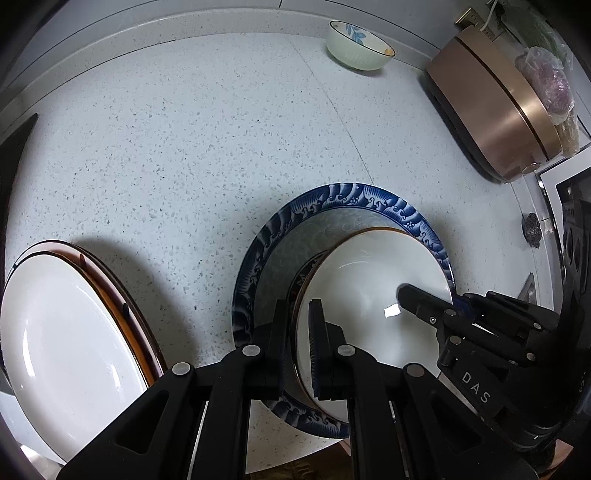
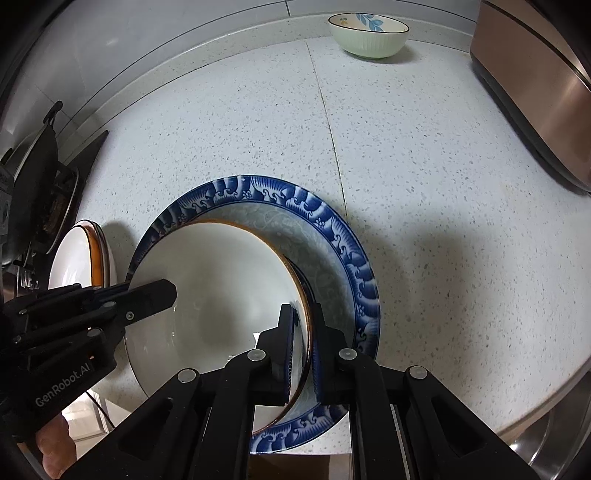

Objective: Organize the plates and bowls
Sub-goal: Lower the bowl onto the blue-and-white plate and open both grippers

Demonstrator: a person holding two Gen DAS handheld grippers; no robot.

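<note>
Two claws (image 1: 298, 314) (image 2: 303, 317) pinch white plate (image 1: 369, 295) rim, opp. sides; only rt cam shows stove (image 2: 55, 192).

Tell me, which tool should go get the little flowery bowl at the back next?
Probably the right tool. Both are shut on the white plate over the blue-rimmed plate, but the flowery bowl sits far back, toward the right, nearer that side. The left tool sits nearer the plate stack.

Speckled white counter (image 1: 166, 147) with a seam; copper-coloured appliance (image 1: 495, 110) at its right, a plastic bag (image 1: 546, 85) on top; dark stove (image 2: 55, 192) at the left edge
</note>
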